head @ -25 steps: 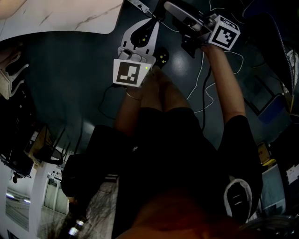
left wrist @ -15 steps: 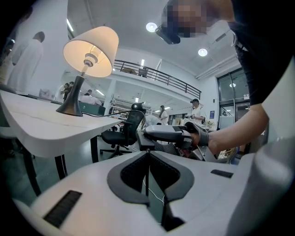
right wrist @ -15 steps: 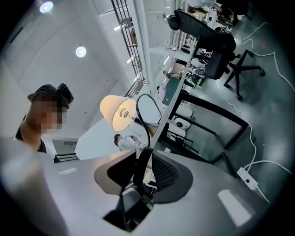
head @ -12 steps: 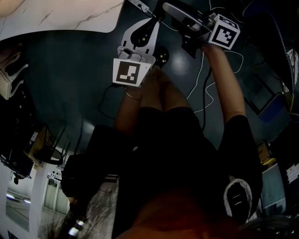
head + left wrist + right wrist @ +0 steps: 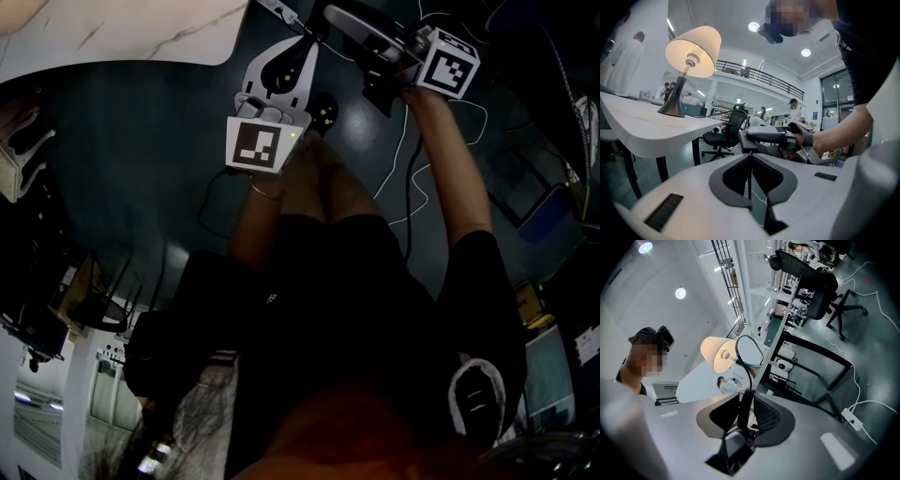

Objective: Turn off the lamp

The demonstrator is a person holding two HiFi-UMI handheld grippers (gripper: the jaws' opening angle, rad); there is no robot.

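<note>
The lamp (image 5: 692,50) stands lit on the white table (image 5: 642,129), with a cream shade and a dark cone base. In the right gripper view the lamp (image 5: 719,355) glows too. Its black cord (image 5: 751,378) runs down to a black inline switch (image 5: 744,411). My right gripper (image 5: 746,397) has just been closing its jaws, and the pads now sit against both sides of that switch. My left gripper (image 5: 751,157) is shut with nothing in it and is aimed at the right gripper (image 5: 754,136). From the head view, both the left gripper (image 5: 298,47) and the right gripper (image 5: 336,13) are held low over the dark floor.
A black office chair (image 5: 726,133) stands beyond the table, which appears as a pale edge (image 5: 122,33) in the head view. White cables (image 5: 403,159) and a power strip (image 5: 851,418) lie on the floor. People stand far off in the hall.
</note>
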